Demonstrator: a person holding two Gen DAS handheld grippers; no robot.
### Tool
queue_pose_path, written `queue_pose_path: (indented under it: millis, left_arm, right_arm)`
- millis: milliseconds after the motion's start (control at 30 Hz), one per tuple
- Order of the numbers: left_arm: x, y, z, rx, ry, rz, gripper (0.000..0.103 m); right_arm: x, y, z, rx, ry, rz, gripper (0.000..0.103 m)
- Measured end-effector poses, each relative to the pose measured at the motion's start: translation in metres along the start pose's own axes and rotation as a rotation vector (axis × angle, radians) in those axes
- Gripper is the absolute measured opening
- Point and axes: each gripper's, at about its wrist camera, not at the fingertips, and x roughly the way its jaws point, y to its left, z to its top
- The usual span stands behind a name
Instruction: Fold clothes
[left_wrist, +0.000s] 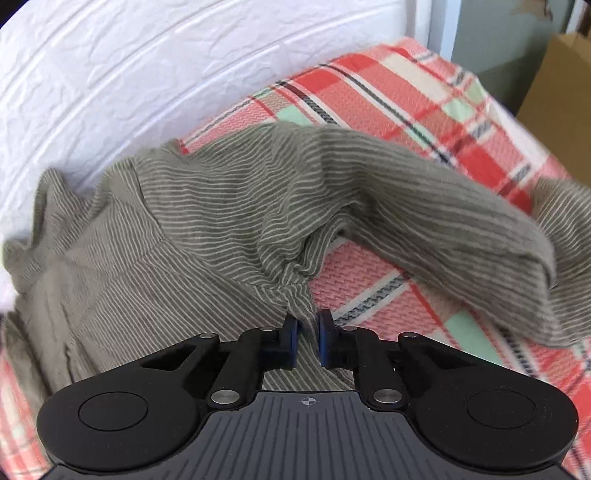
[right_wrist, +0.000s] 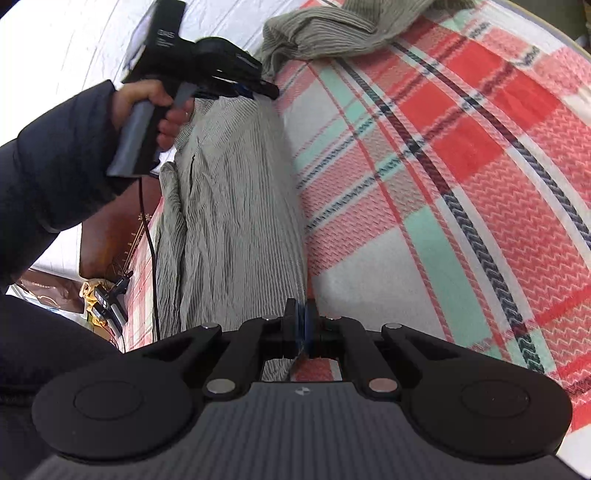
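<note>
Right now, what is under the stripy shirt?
Under the stripy shirt lies a checked blanket in pink, red, mint and white. It shows all around the shirt; whatever lies directly beneath the cloth is covered.

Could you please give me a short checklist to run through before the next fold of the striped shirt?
1. Right gripper pinches the striped shirt edge: ok.
2. Left gripper has cloth between its pads: ok; firmness of grip cannot tell.
3. Sleeve lies flat: not ok, bunched and draped.
4. Plaid blanket bare where the fold would land: ok.
5. Black cable clear of shirt: cannot tell.
</note>
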Motion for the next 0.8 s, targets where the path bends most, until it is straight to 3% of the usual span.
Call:
queue_pose_path:
  millis: [167,200,233,267,300,367,433,500,533,667,733,800]
  left_arm:
    - [-0.015,0.02,-0.013,-0.073,-0.058,-0.071,0.007]
    - [-0.016,0.024,-0.016,-0.083,-0.067,-0.075,0.013]
    - [-0.017,0.025,-0.018,-0.085,-0.072,-0.064,0.03]
    - [-0.017,0.025,-0.018,-0.077,-0.077,-0.055,0.04]
    - [-0.017,0.025,-0.018,-0.069,-0.082,-0.045,0.046]
    - [-0.017,0.024,-0.017,-0.047,-0.092,-0.035,0.046]
    - [-0.017,0.025,-0.015,-0.034,-0.097,-0.044,0.028]
    - [-0.018,0.024,-0.012,-0.034,-0.101,-0.054,0.027]
    - [-0.021,0.025,-0.012,-0.038,-0.112,-0.055,0.039]
    - [-0.03,0.02,-0.009,0.007,-0.165,-0.032,0.053]
    - [-0.03,0.013,-0.007,0.069,-0.185,0.02,0.058]
    - [-0.025,0.006,-0.006,0.127,-0.194,0.068,0.064]
  right_arm:
    - [0.004,-0.002,0.002,-0.007,0.029,-0.001,0.003]
    - [0.006,-0.002,0.003,-0.011,0.037,-0.005,0.003]
    - [0.008,-0.002,0.005,-0.017,0.046,-0.007,0.003]
    - [0.01,-0.001,0.007,-0.025,0.054,-0.009,0.003]
    - [0.01,0.0,0.008,-0.036,0.059,-0.013,0.006]
    - [0.006,0.004,0.012,-0.061,0.049,-0.02,0.012]
    - [-0.009,0.007,0.024,-0.085,-0.022,-0.054,0.032]
    - [-0.025,0.014,0.045,-0.119,-0.123,-0.103,0.042]
    - [-0.033,0.017,0.057,-0.143,-0.176,-0.136,0.047]
    - [-0.041,0.035,0.111,-0.208,-0.338,-0.333,0.05]
    - [-0.035,0.037,0.132,-0.209,-0.377,-0.389,0.051]
    - [-0.025,0.033,0.149,-0.192,-0.352,-0.41,0.051]
